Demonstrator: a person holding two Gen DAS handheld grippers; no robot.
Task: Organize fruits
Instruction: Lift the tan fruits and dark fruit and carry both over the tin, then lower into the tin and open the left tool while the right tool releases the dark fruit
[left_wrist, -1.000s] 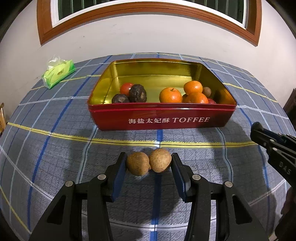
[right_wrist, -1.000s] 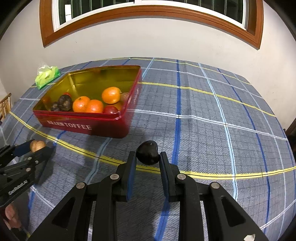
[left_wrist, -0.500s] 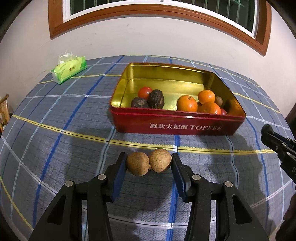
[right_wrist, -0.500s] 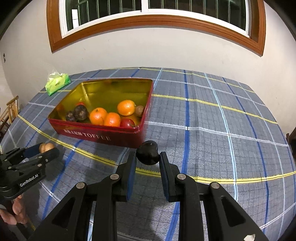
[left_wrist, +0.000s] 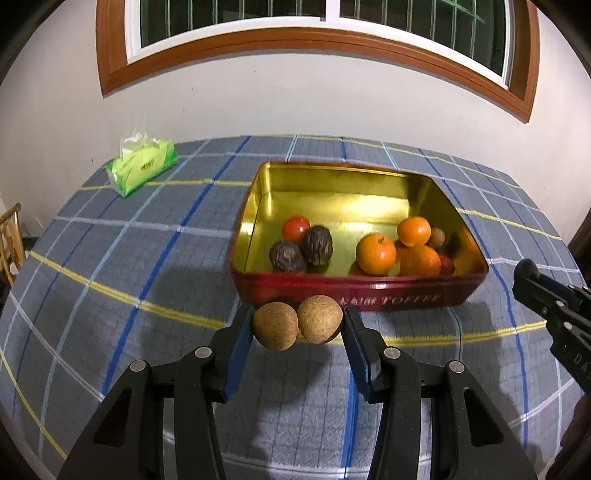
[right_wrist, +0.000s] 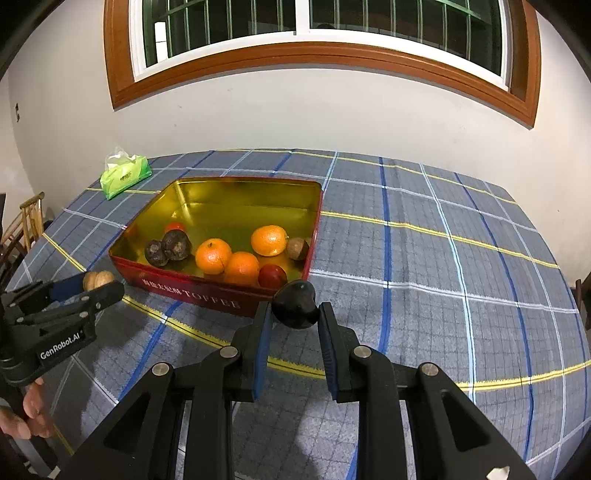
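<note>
1. Between the blue pads of the left gripper (left_wrist: 298, 326), in the left wrist view: two brown fruits (left_wrist: 297, 325), round, matte and finely speckled, pressed side by side and clamped clear of the cloth.
2. Just beyond those fingertips: red tin (left_wrist: 406, 291), rectangular, glossy outside with pale lettering, mirror-gold inside.
3. Inside the tin, ahead and slightly left: red tomato (left_wrist: 295, 228), smooth and shiny, touching two dark wrinkled fruits (left_wrist: 301, 248) with a shrivelled, ridged skin.
4. Ahead and to the right in the tin: three oranges (left_wrist: 400, 248), dimpled and bright, bunched together; small brown round fruit and a red one tucked behind them against the right wall.
5. Underneath everything: checked tablecloth (left_wrist: 147, 266), woven grey-blue with blue, white and yellow lines.
6. Far ahead to the left: green tissue pack (left_wrist: 142, 168), soft plastic, white tissue sticking out of the top.
7. At the right edge: black jaw tips of the right gripper (left_wrist: 546, 299), matte plastic with small screws.
8. Between the pads of the right gripper (right_wrist: 295, 306), in the right wrist view: dark fruit (right_wrist: 295, 303), glossy, near black, roundish with a lumpy top, gripped tight and held off the table.
9. Just ahead and left of these fingertips: near corner of the same tin, fruit lying along its near side, far half bare gold metal.
10. Low at the left: left gripper seen from the side, brown fruits at its tips, white lettering on the black body, a person's hand (right_wrist: 26, 413) below on the handle.
11. Off to the right: open stretch of checked cloth, flat and slightly nubbly.
</note>
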